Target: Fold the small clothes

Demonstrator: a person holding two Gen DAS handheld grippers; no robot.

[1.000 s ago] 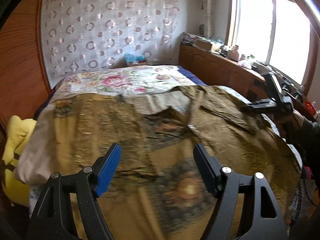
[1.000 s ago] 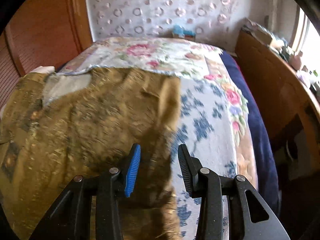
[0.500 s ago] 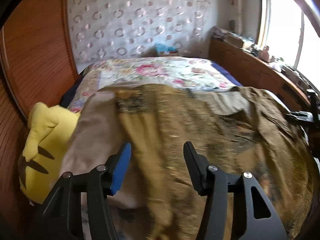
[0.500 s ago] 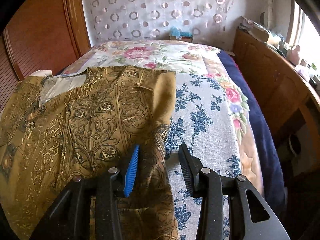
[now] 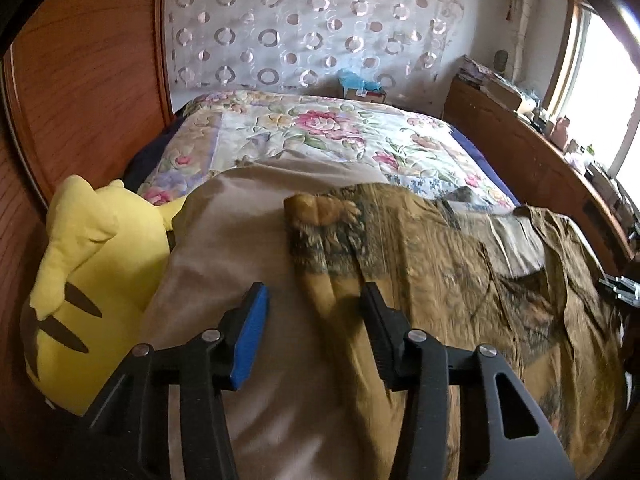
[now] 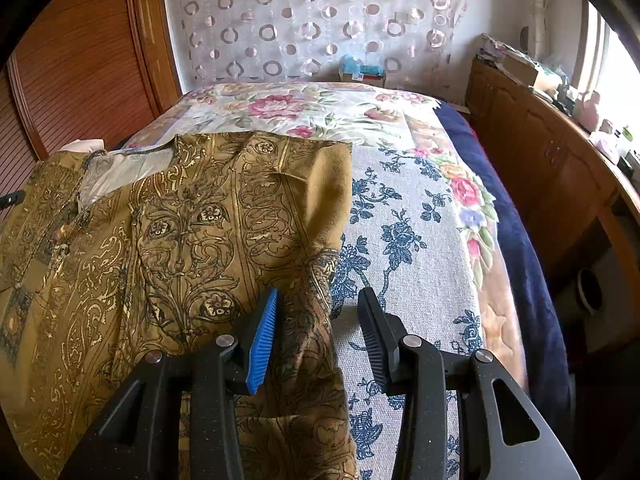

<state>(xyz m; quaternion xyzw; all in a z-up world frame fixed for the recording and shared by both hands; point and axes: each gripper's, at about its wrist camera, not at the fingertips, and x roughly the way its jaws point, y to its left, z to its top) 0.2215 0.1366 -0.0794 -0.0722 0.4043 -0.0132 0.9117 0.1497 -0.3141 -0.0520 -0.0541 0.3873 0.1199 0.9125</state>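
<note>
Left wrist view: left claw (image 5: pixel 314 312) points down at the bed (image 5: pixel 320 136), jaws closing, gap about mid-range. Cloth lies under the gap, pads not pressing on anything, nothing held. Below it sits the seam where the garment's (image 5: pixel 460 280) plain beige inner side meets its printed gold side. Garment is a gold-brown patterned piece, spread flat over the near half of the bed, wrinkled toward the right edge. Frame is slightly blurred near the claw.

Yellow plush toy (image 5: pixel 80 280) with dark stripes lies at the left edge of the bed, touching the beige part of the garment. Floral bedspread (image 5: pixel 312 132) shows bare beyond the garment. Small box with blue stuff (image 5: pixel 362 88) sits at the head of the bed against the curtain with ring pattern (image 5: pixel 300 20). Wooden cabinet (image 5: pixel 520 152) runs along the right side under the window, cluttered on top.

Right wrist view: right claw (image 6: pixel 318 320) hangs over the garment's (image 6: pixel 180 240) right edge, jaws part open, roughly mid-gap. Blue left pad (image 6: pixel 262 340) is over the printed cloth, black right pad over the white sheet with blue flowers (image 6: pixel 412 240). Garment's edge strip runs down between the 2 pads; can't tell if either pad touches it, no grip visible. Garment's collar area lies toward the far left of this view.
</note>
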